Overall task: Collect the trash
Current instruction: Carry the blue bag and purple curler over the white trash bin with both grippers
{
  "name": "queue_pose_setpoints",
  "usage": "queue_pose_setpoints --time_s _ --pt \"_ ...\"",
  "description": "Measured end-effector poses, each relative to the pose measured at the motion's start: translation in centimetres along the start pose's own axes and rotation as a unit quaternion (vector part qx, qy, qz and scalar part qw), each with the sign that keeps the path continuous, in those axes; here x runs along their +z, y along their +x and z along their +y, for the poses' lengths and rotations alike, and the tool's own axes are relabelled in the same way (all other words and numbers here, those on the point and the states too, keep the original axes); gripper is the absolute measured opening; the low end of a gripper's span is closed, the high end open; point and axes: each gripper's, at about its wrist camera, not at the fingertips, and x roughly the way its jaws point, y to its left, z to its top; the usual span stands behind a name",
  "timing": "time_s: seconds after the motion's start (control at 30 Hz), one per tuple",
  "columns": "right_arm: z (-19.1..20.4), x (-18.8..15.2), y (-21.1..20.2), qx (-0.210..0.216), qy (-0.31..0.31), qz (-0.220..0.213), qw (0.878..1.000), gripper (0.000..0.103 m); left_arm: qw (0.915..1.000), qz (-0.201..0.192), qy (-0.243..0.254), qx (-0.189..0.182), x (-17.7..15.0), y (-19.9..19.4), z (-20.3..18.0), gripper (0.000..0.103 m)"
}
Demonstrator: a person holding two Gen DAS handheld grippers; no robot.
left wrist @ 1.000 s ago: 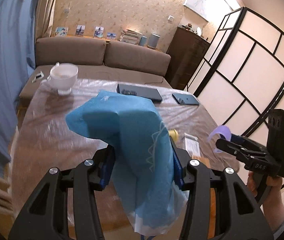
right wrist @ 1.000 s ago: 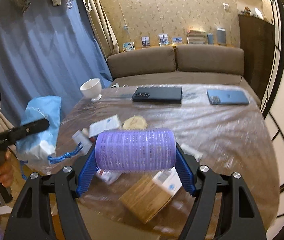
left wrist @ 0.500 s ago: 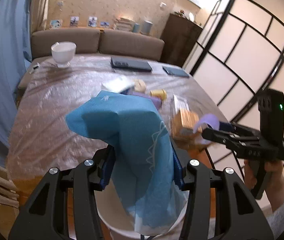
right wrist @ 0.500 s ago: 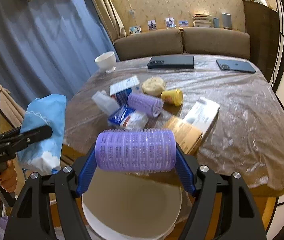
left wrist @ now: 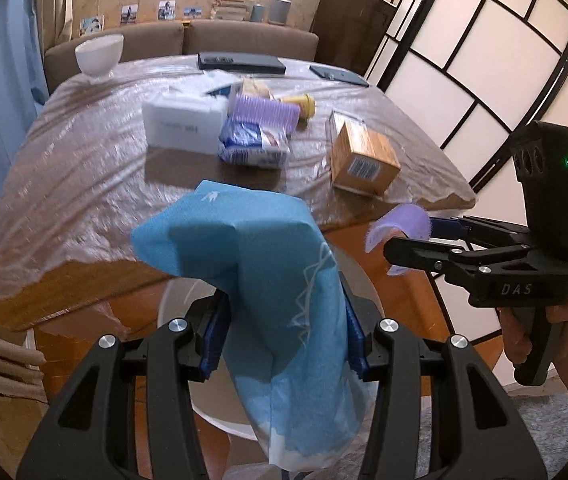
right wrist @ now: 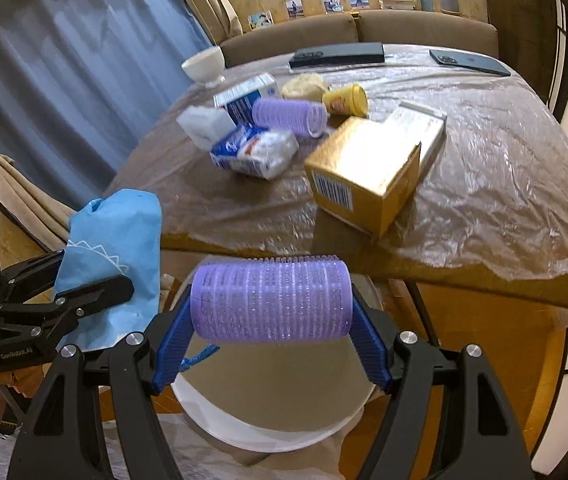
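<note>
Left wrist: "DAS" on right tool (left wrist: 398,240)

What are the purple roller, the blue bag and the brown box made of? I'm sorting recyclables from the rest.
Purple roller: likely plastic, translucent, with rows of tiny bristles over a ribbed tube, held by the right gripper.
Blue bag: looks like thin matte paper or non-woven fabric; it creases sharply and holds folds in the left gripper.
Brown box: cardboard, slightly glossy, with a printed barcode label.
</note>
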Motion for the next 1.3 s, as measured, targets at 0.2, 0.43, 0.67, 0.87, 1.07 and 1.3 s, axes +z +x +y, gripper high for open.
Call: queue_pose_setpoints --time_s 0.2,0.43,0.67,0.87,1.07,1.3 --pt "-0.1 -0.9 1.3 -0.008 0.008 0.017 1.0 0.071 0.9995 0.027 0.009 0.011 -1.0 1.5 0.1 0.05" --pt "-0.5 -1.3 2.9 -0.018 0.018 0.03 0.999 0.071 0.9984 0.049 0.017 0.023 -2.1 3.1 0.5 0.05" --pt "-0.6 -1.3 4.1 -0.031 0.018 0.041 0.999 0.071 0.9979 0.056 0.023 0.024 -2.3 3.6 0.7 0.05" --pt "-0.6 -1.4 4.9 -0.028 0.02 0.047 0.998 0.071 0.9977 0.061 0.025 0.016 -2.4 3.6 0.5 0.05" --pt "-1.0 -1.6 5.1 -0.026 0.024 0.052 0.998 0.071 0.9964 0.071 0.045 0.01 -3.0 3.6 0.3 0.05" --pt "-0.3 -1.7 6.4 -0.037 0.012 0.067 0.997 0.07 0.9936 0.096 0.052 0.029 -4.1 5.3 0.2 0.05"
